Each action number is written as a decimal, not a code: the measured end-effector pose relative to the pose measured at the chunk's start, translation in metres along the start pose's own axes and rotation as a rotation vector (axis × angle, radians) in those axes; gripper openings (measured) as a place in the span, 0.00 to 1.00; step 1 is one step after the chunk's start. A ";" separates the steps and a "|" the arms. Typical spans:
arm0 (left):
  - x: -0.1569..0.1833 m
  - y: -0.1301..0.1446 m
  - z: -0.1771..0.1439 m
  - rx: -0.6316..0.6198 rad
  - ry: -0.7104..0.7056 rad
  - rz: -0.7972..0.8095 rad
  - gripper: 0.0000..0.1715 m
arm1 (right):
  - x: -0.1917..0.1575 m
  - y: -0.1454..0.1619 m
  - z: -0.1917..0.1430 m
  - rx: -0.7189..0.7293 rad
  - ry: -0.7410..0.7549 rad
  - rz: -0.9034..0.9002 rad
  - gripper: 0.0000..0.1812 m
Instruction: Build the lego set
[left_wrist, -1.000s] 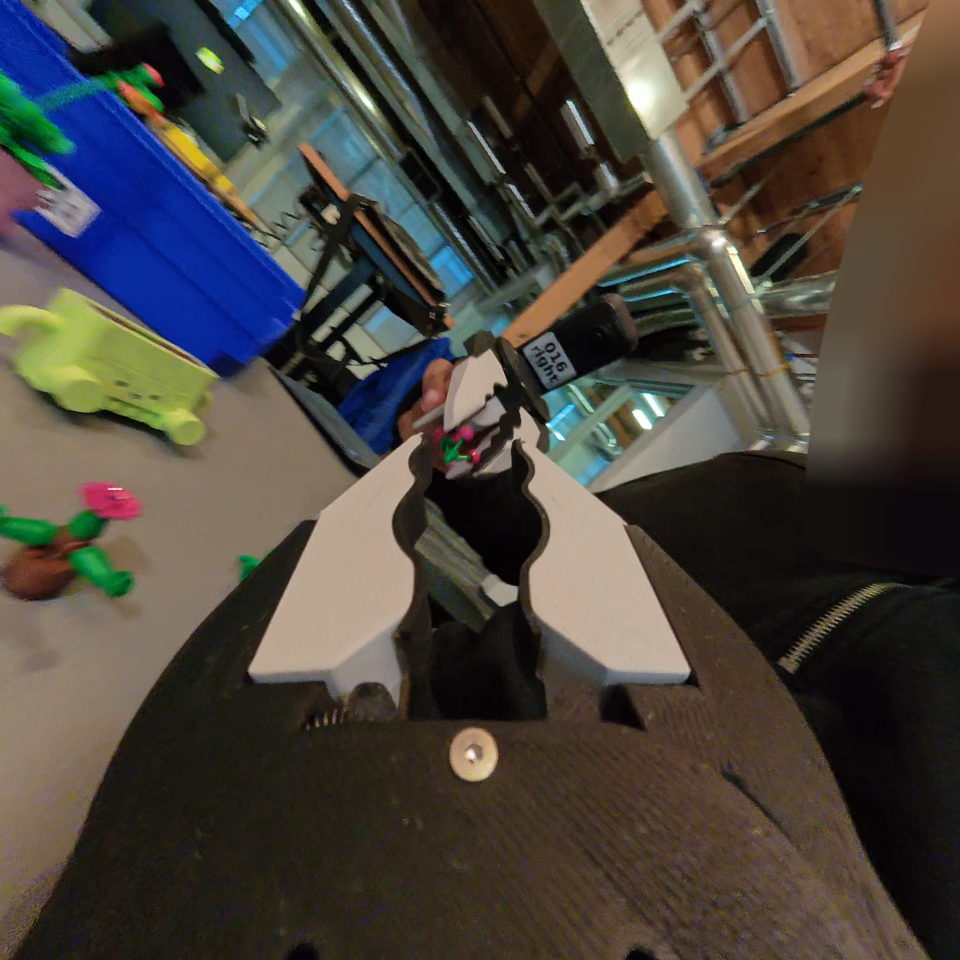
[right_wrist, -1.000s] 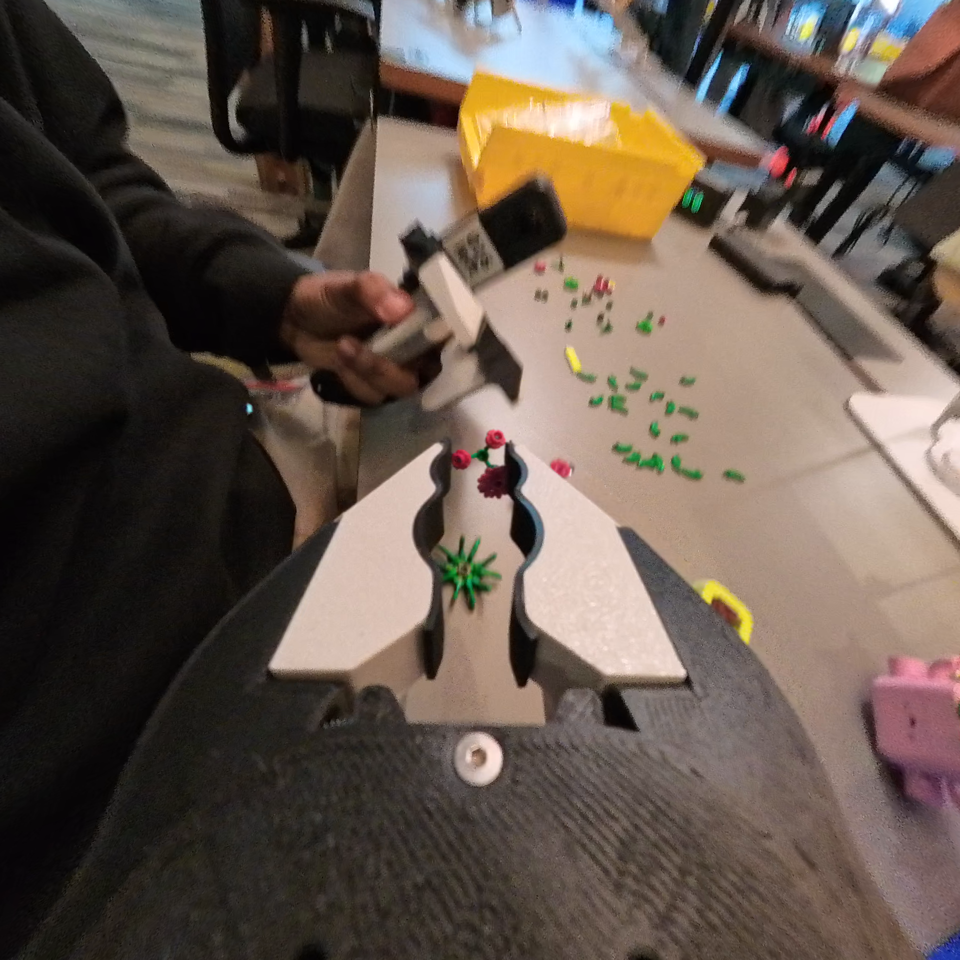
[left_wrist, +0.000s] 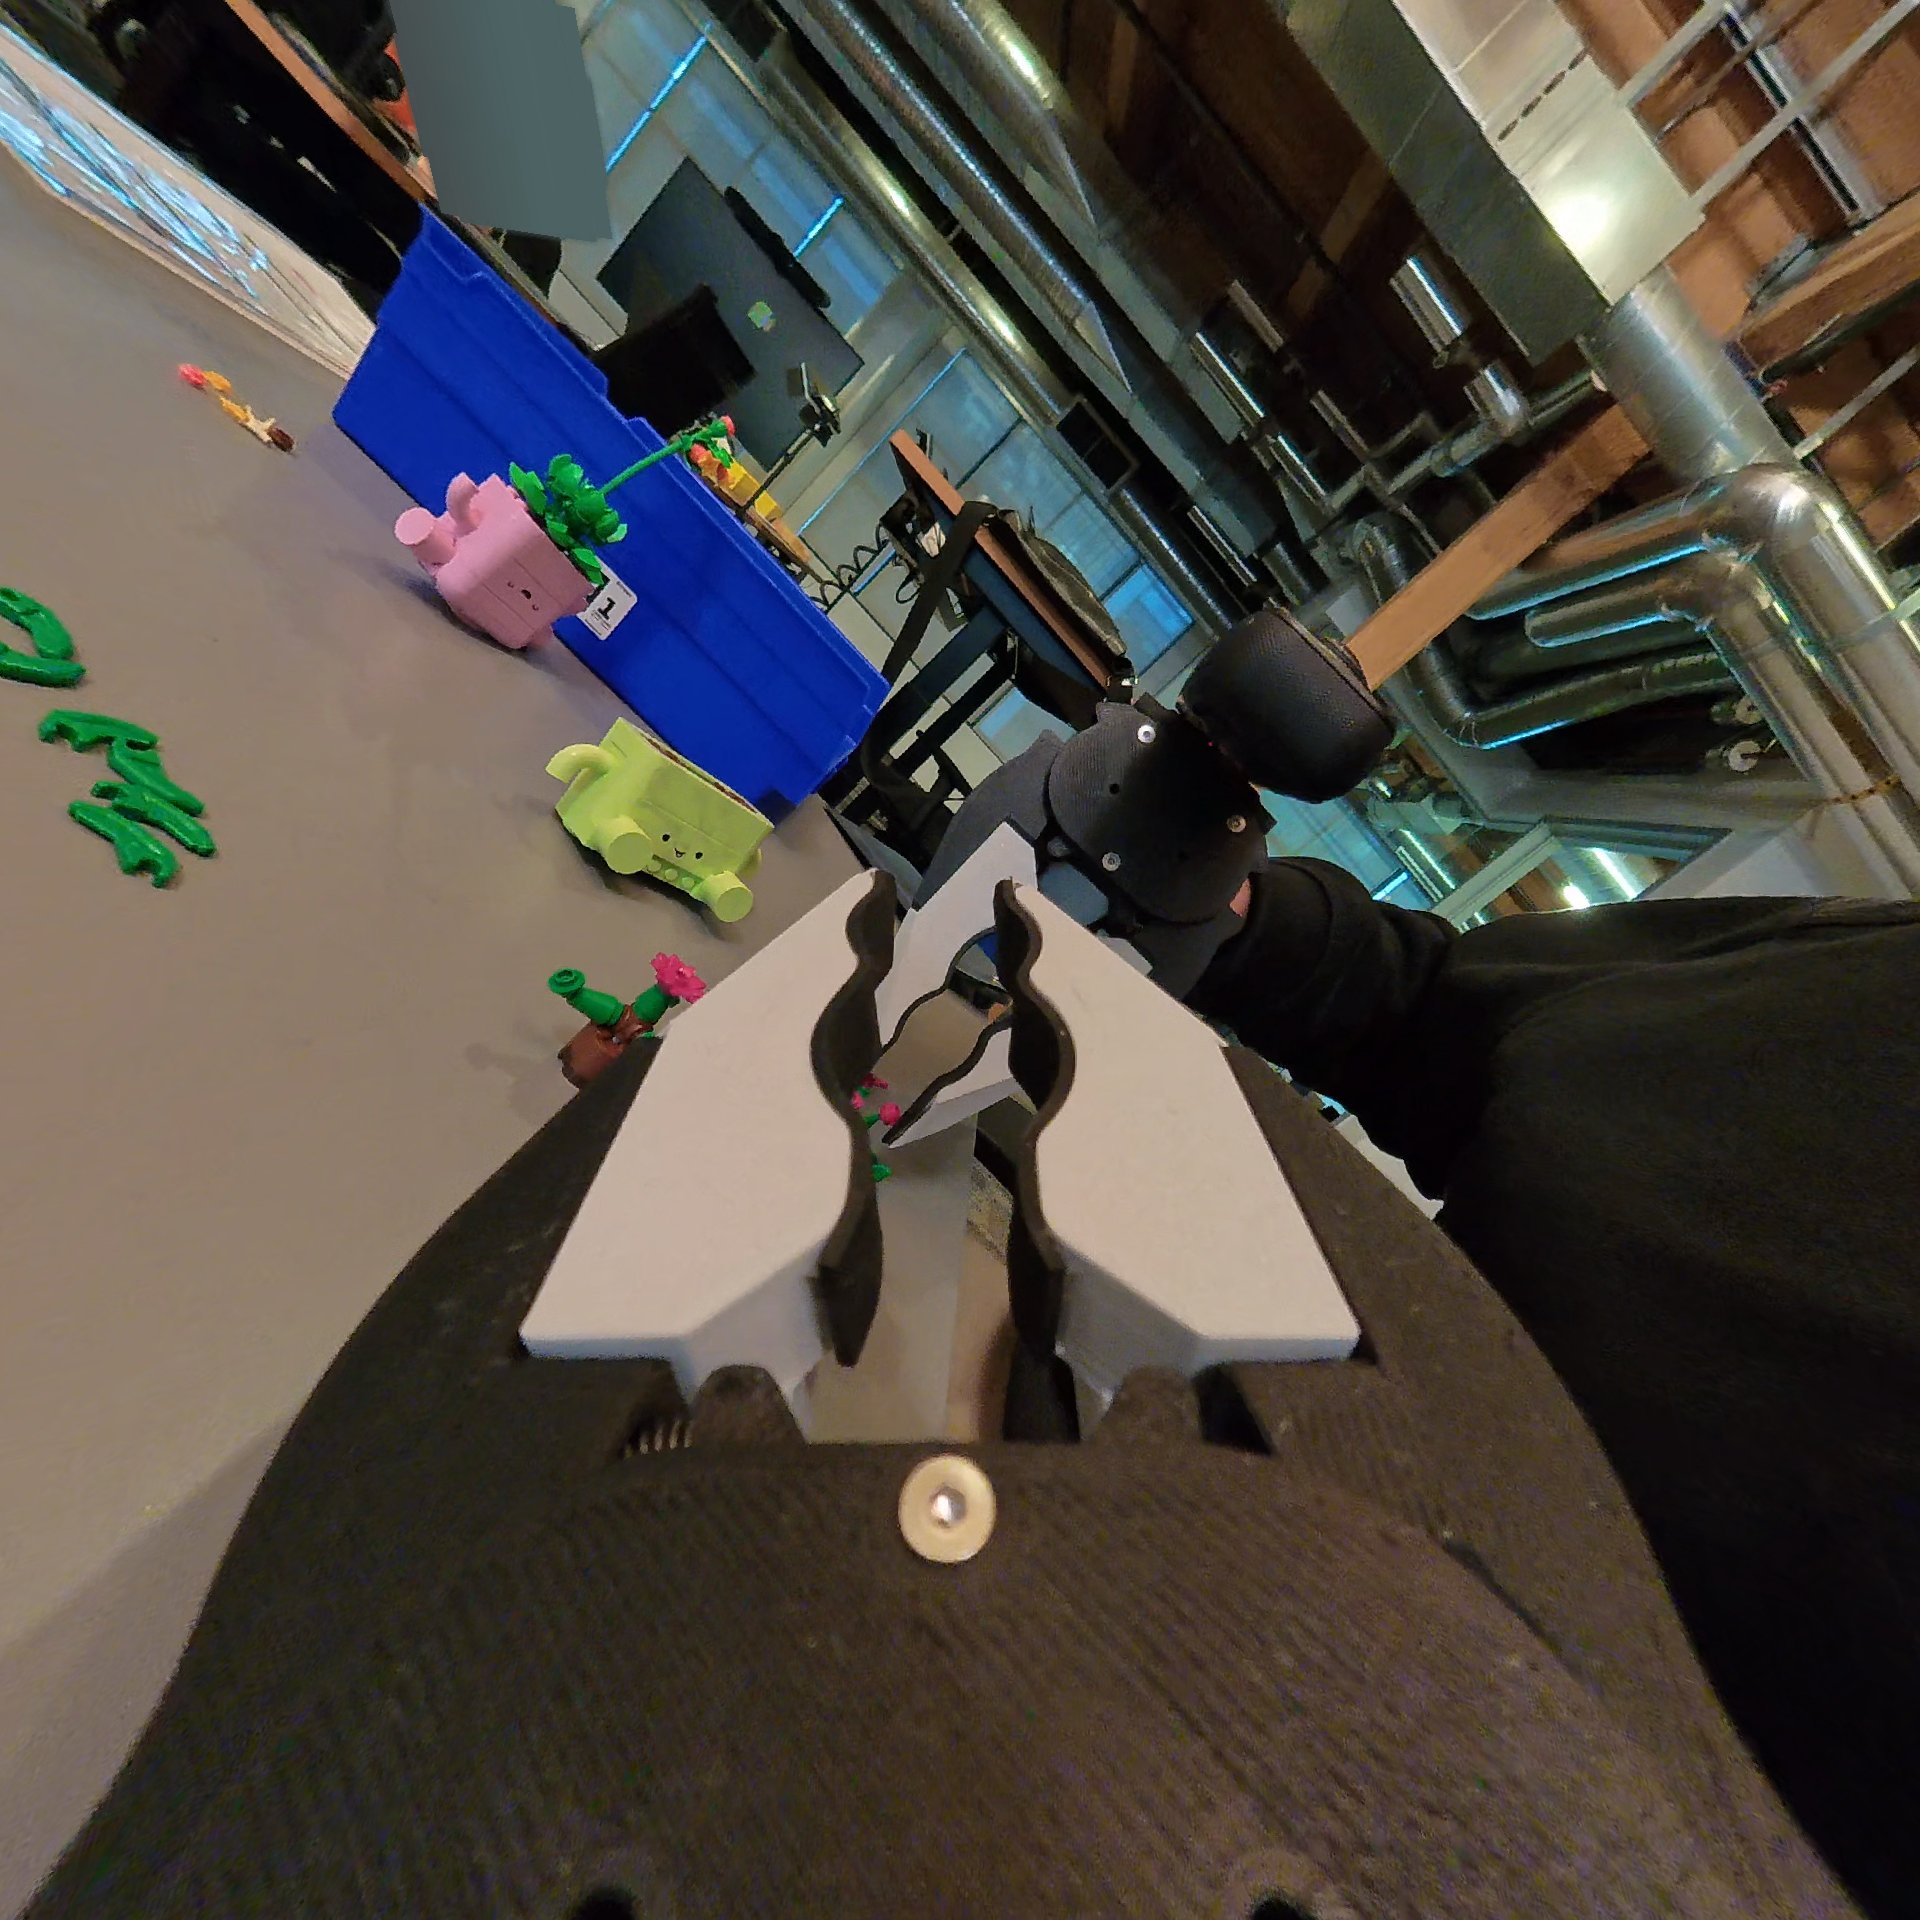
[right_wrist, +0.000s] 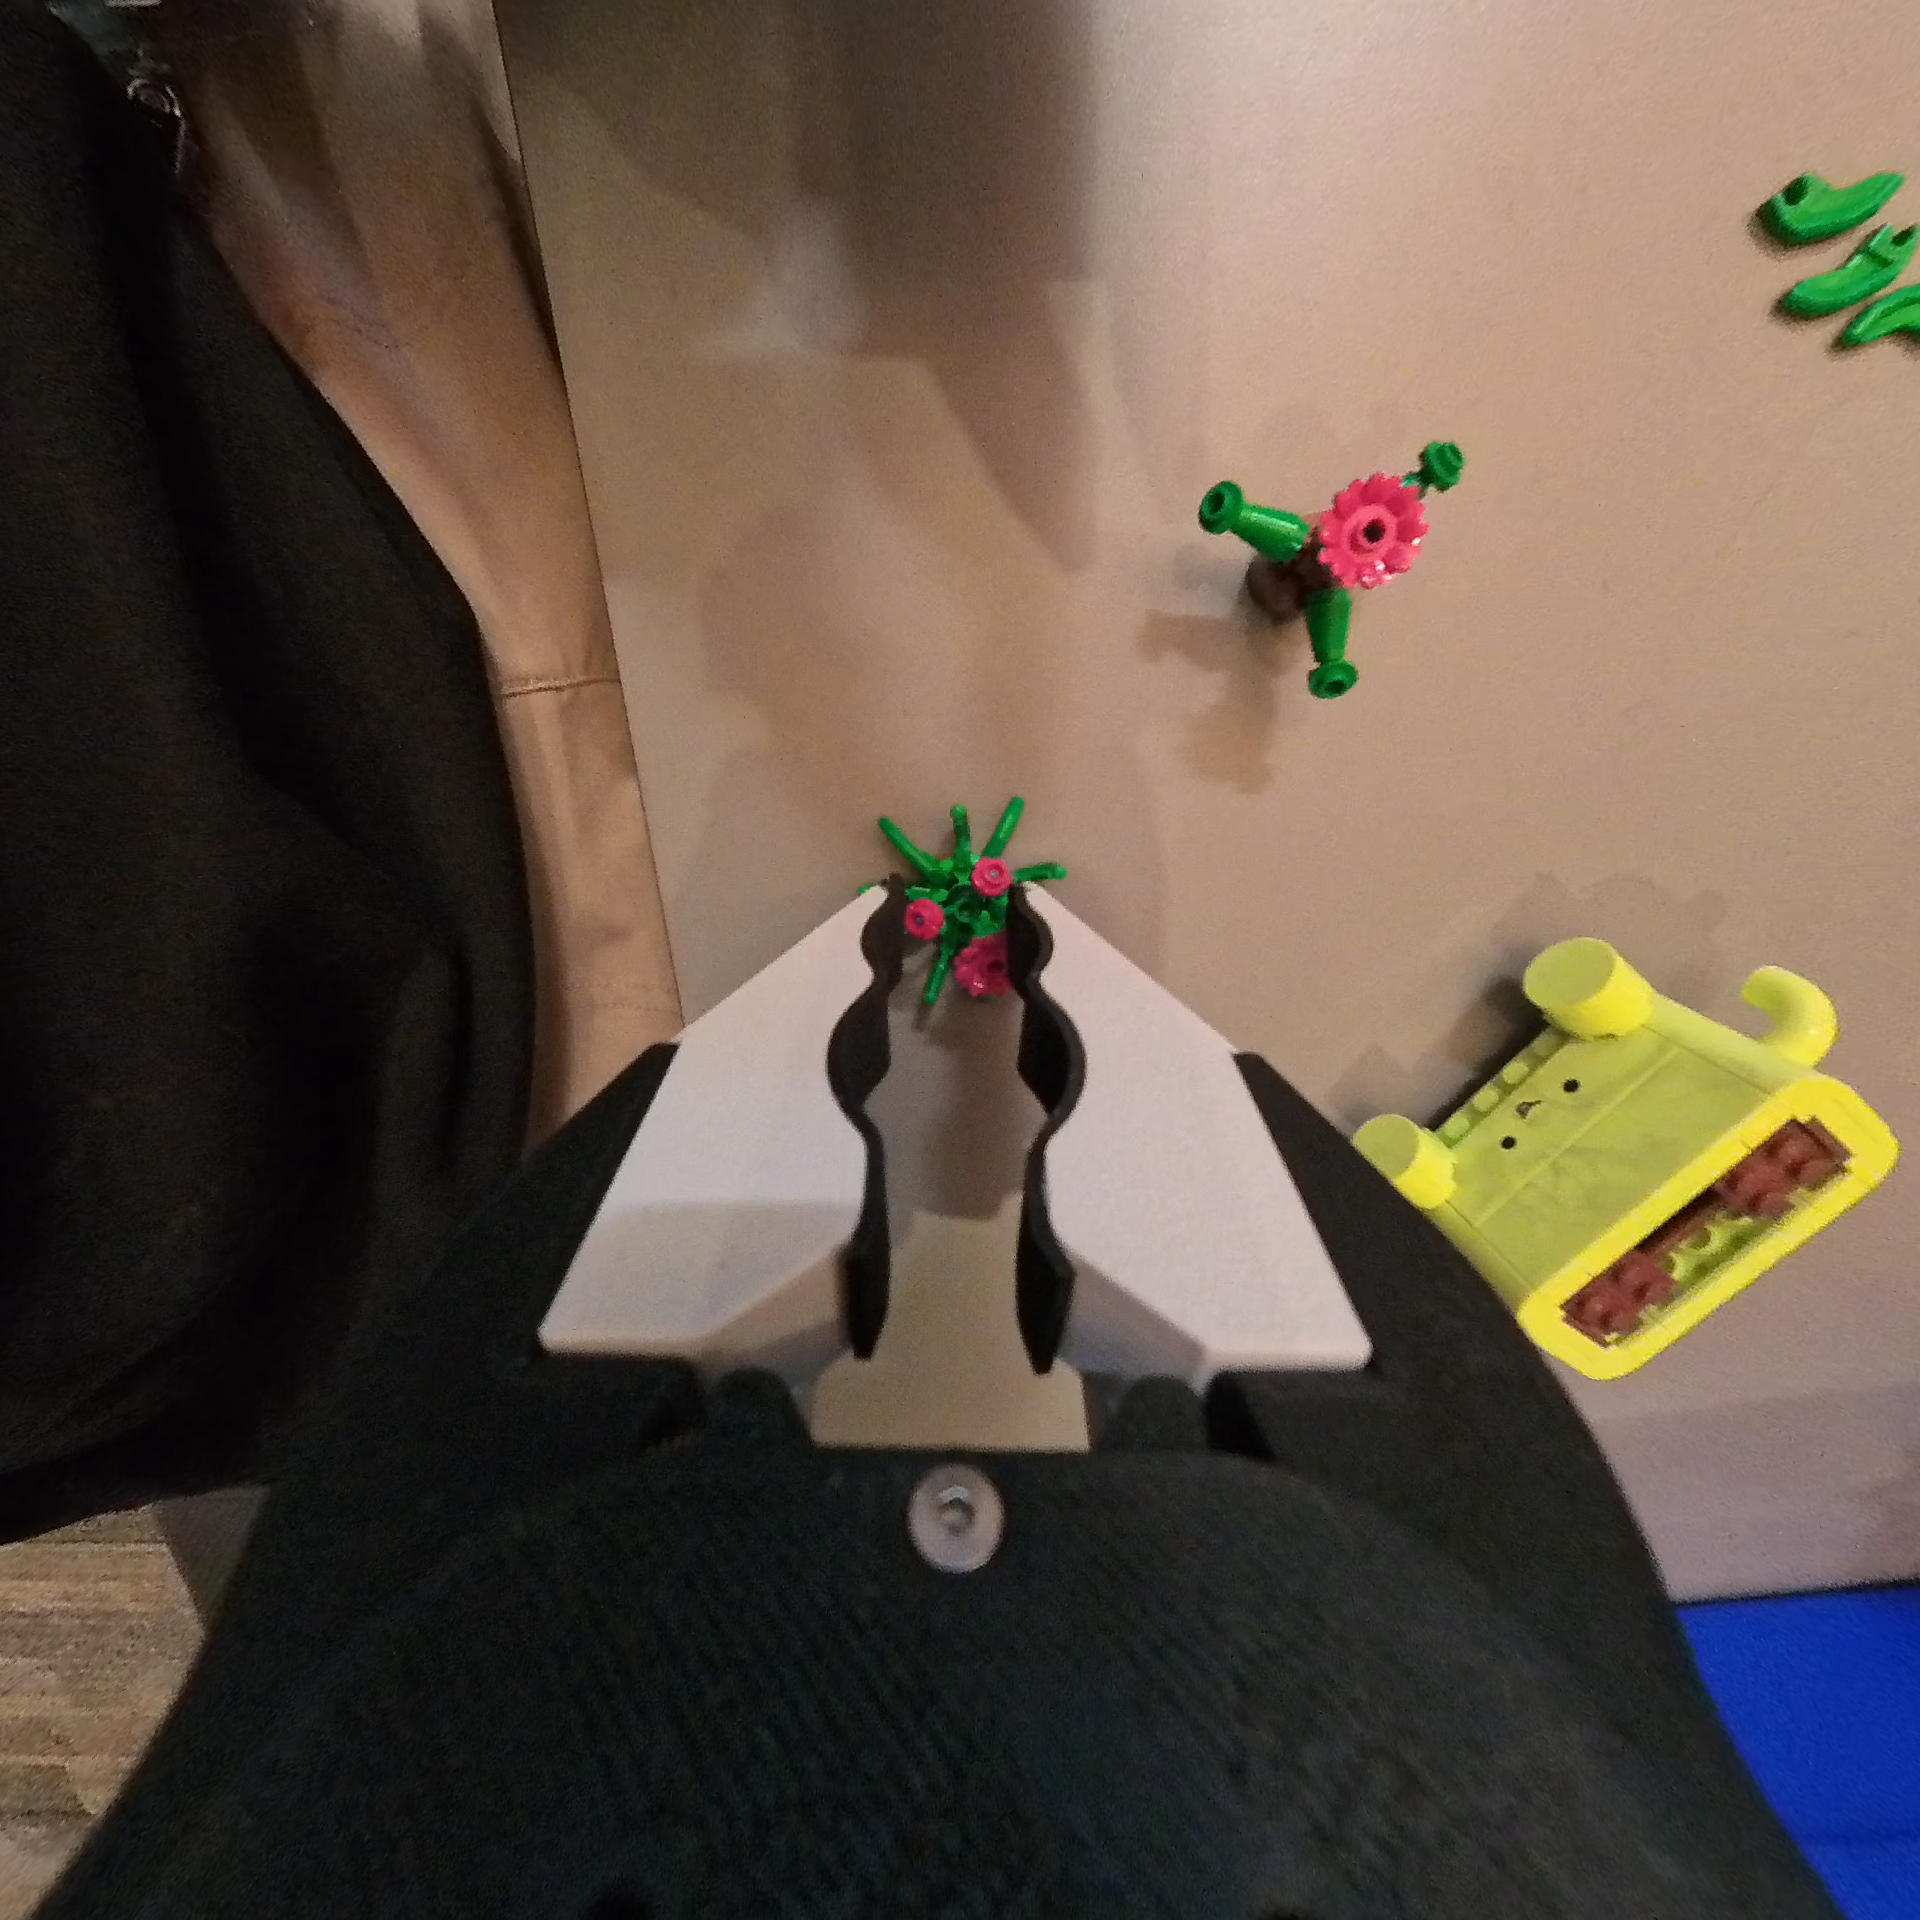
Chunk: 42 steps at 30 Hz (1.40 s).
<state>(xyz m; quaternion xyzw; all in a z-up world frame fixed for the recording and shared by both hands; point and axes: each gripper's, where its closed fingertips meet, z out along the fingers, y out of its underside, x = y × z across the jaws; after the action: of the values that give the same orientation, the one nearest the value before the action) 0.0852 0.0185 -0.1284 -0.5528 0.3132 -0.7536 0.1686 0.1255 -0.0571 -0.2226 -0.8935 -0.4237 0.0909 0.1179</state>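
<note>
My right gripper (right_wrist: 958, 906) points straight down at the table, shut on a small green sprig with pink flowers (right_wrist: 961, 914). Spiky green leaves (right_wrist: 961, 842) fan out just beyond its tips. In the left wrist view the right gripper (left_wrist: 904, 1122) shows through the gap between my left fingers, with the sprig (left_wrist: 871, 1107) at its tip. My left gripper (left_wrist: 945, 899) is open and empty, close in front of the right one. A brown base with green stems and a large pink flower (right_wrist: 1340, 551) stands on the table to the right; it also shows in the left wrist view (left_wrist: 623, 1013).
A lime green pot (right_wrist: 1642, 1164) lies on its side to the right. A pink pot with a green plant (left_wrist: 499, 571) stands by a blue bin (left_wrist: 675, 582). Loose green leaf pieces (left_wrist: 125, 800) lie farther off. A black sleeve (left_wrist: 1558, 1143) is at the table edge. Spacing between my two grippers at the tips: around 12 centimeters. About 12 centimeters separates my right fingertips from the lime green pot (right_wrist: 1642, 1164). It is also in sight in the left wrist view (left_wrist: 699, 799).
My right gripper has tipped from looking across the table to looking straight down, still holding the sprig, which now sits with the spiky green leaves. My left gripper has swung and come nearer.
</note>
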 end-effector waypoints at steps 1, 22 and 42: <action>0.000 0.000 0.000 0.001 0.000 0.000 0.10 | 0.000 0.000 0.000 -0.003 0.004 -0.003 0.10; -0.001 0.001 0.001 -0.005 -0.002 -0.006 0.10 | -0.001 0.001 0.001 -0.028 0.079 -0.060 0.10; -0.002 0.002 0.001 -0.011 0.001 -0.020 0.11 | 0.000 0.011 0.009 -0.080 0.078 -0.073 0.15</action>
<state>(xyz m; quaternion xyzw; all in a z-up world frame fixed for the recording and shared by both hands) 0.0866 0.0179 -0.1313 -0.5563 0.3116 -0.7540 0.1578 0.1307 -0.0628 -0.2339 -0.8844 -0.4543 0.0347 0.1016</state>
